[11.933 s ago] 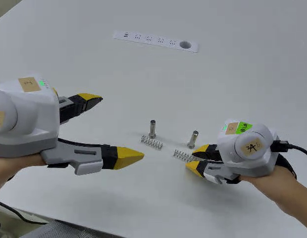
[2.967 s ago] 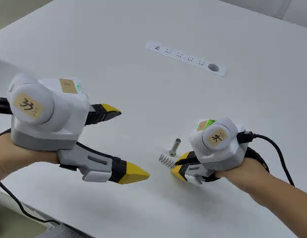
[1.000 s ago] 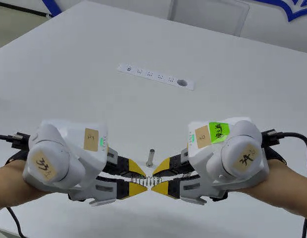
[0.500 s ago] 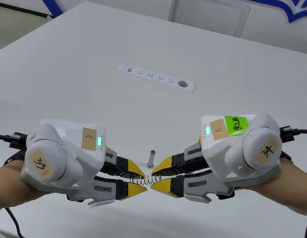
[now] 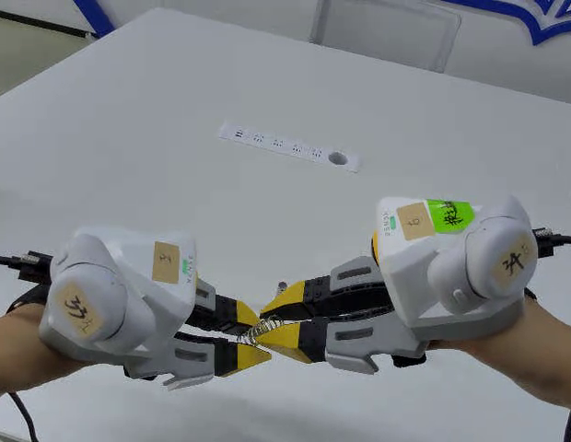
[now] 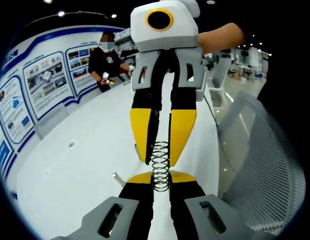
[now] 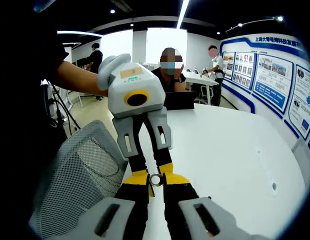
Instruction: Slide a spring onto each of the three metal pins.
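Observation:
A small steel spring (image 5: pixel 259 330) hangs in the air between the two grippers, which point at each other tip to tip. My left gripper (image 5: pixel 251 338) is shut on one end of it. In the left gripper view the spring (image 6: pixel 160 167) runs from my own yellow tips (image 6: pixel 160 180) up into the right gripper (image 6: pixel 161 154). My right gripper (image 5: pixel 268 319) is shut on the other end, seen end-on as a ring (image 7: pixel 155 179). One metal pin (image 5: pixel 282 287) stands on the white table just behind the right gripper's upper jaw. Other pins and springs are hidden.
A white power strip (image 5: pixel 287 147) lies farther back on the table (image 5: pixel 157 110). A grey mesh chair (image 6: pixel 265 165) stands at the table's near edge. Several people are in the room beyond the table.
The right gripper has lifted and tilted, and its tips have closed in on the left gripper's tips. The stretch of spring showing between them is shorter. The pin is now mostly covered.

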A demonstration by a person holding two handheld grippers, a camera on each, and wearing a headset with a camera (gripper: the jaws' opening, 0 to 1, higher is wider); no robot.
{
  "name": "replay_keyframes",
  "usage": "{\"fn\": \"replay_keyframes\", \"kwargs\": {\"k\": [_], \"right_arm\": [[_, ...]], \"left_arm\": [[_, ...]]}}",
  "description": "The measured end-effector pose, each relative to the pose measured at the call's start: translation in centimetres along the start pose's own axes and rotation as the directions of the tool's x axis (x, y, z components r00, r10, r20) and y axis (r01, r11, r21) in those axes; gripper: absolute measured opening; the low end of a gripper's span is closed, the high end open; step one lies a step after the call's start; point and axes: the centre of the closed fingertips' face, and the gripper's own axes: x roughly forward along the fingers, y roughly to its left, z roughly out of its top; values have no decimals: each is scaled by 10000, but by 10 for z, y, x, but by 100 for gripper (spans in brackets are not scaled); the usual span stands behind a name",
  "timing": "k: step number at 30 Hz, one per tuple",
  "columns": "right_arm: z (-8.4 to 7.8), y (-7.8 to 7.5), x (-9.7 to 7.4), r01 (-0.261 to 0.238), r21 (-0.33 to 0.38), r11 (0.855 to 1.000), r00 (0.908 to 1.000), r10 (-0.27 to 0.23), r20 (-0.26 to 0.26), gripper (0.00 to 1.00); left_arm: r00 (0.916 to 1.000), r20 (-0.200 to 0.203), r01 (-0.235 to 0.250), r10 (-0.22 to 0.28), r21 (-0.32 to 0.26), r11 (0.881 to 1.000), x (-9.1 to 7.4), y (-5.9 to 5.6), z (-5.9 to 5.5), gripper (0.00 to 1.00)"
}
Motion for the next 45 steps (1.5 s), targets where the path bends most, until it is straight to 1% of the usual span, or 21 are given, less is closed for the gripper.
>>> {"fn": "replay_keyframes", "kwargs": {"k": [3,4,5,6,8,14,15,18,21,22,25,29,32,35,37,39,42,45], "right_arm": [[1,0,1,9,27,10000,10000,-9,4,11],[1,0,1,-3,55,10000,10000,3,22,11],[3,1,1,-34,189,9998,9999,31,146,11],[5,1,2,-34,281,9996,9997,27,246,11],[7,-1,2,11,328,9995,9995,-21,319,11],[10,-2,5,57,487,9988,9990,-78,437,11],[10,-2,5,84,507,9987,9990,-107,442,10],[9,-4,5,196,582,9981,9990,-218,388,10],[7,-10,4,342,679,9971,9989,-363,297,10],[7,-12,4,364,740,9966,9988,-387,301,10],[7,-17,1,449,832,9955,9983,-478,327,10],[6,-25,-1,636,923,9937,9973,-666,298,11],[3,-35,-4,895,1007,9909,9954,-924,248,11],[0,-47,-7,1229,1072,9866,9919,-1257,191,11],[-5,-57,-9,1536,992,9831,9878,-1553,96,11],[-15,-72,-9,1892,1290,9734,9818,-1900,-62,11],[-32,-98,-10,2581,1747,9502,9661,-2530,-513,11],[-37,-112,-8,2860,1878,9396,9582,-2795,-612,11]], "left_arm": [[10000,10,-32,32,-62,10000,1,0,0,10],[10000,56,0,1,-187,9998,1,-1,1,10],[9998,203,59,-49,-471,9989,1,-2,2,10],[9996,273,43,-28,-555,9984,0,-1,3,10],[9994,332,-68,83,-463,9989,-1,0,4,10],[9991,417,0,28,-674,9977,-2,1,4,11],[9988,479,102,-59,-911,9958,-2,0,4,11],[9980,625,68,17,-1370,9905,-3,3,3,13],[9966,812,-25,149,-1509,9886,-4,4,4,21],[9965,796,-118,246,-1577,9874,-4,4,3,26],[9965,699,-331,451,-1639,9859,-5,7,-4,35],[9958,663,-496,632,-1902,9805,-8,12,-9,41],[9933,619,-829,973,-2033,9756,-12,21,-13,48],[9914,537,-1055,1196,-2153,9708,-16,28,-17,53],[9914,458,-1100,1228,-2186,9696,-17,29,-18,56],[9913,456,-1104,1235,-2229,9686,-17,28,-19,60],[9909,386,-1168,1286,-2254,9672,-17,28,-21,66],[9907,265,-1240,1333,-2257,9663,-18,27,-25,70]]}}
